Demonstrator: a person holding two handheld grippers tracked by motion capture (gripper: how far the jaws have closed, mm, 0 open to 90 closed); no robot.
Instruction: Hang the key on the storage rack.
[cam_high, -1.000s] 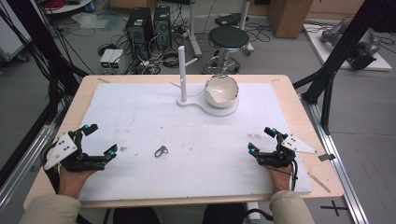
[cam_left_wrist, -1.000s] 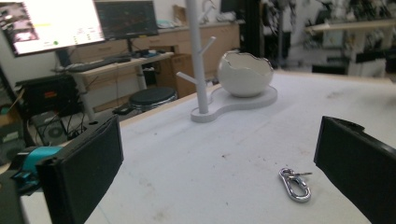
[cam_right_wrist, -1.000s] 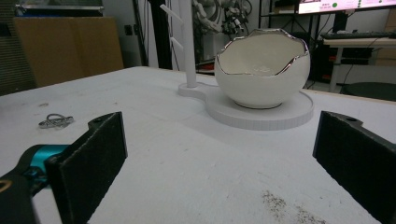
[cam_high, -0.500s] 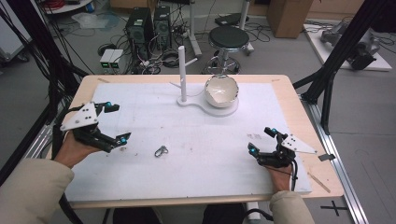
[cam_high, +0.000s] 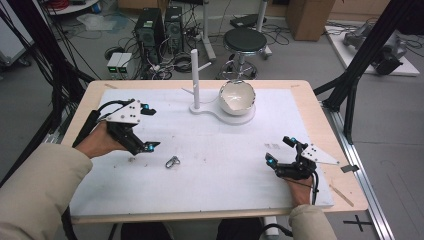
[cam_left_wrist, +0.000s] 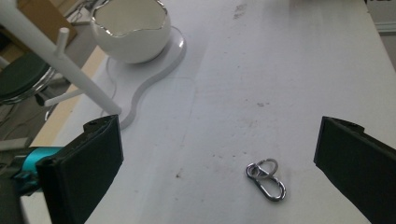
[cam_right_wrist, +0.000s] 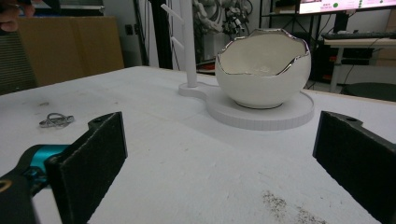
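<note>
Two grippers are over the table, and both have their jaws spread wide with nothing between them. The left gripper (cam_high: 145, 129) is raised a little above the white mat (cam_high: 210, 200) and tilted down toward one small metal clip (cam_high: 172, 161), a snap hook with a ring on it. This clip lies flat on the mat, to the right of the left gripper and a little nearer to the person, close but not touching. In the left gripper view the clip (cam_left_wrist: 266, 177) sits between the two black jaws, nearer to the right one and low in the picture, and its long side runs on a slant, from the ring end down to the hook end. I judge that the left hand (cam_high: 100, 142) is the one to take it, because the right gripper (cam_high: 280, 152) rests on the mat well apart from the clip, at the right side of the table. To close on the narrow side of the clip, the left gripper probably needs to come down and shift slightly toward its right jaw.

Counting the things: one clip, one white stand with one post (cam_high: 195, 75) that has small pegs, and one white bowl (cam_high: 237, 97) with a broken-shell rim on the round part of this stand. In the right gripper view the bowl (cam_right_wrist: 263, 70) is straight ahead and the clip (cam_right_wrist: 56, 120) lies far at the left.
</note>
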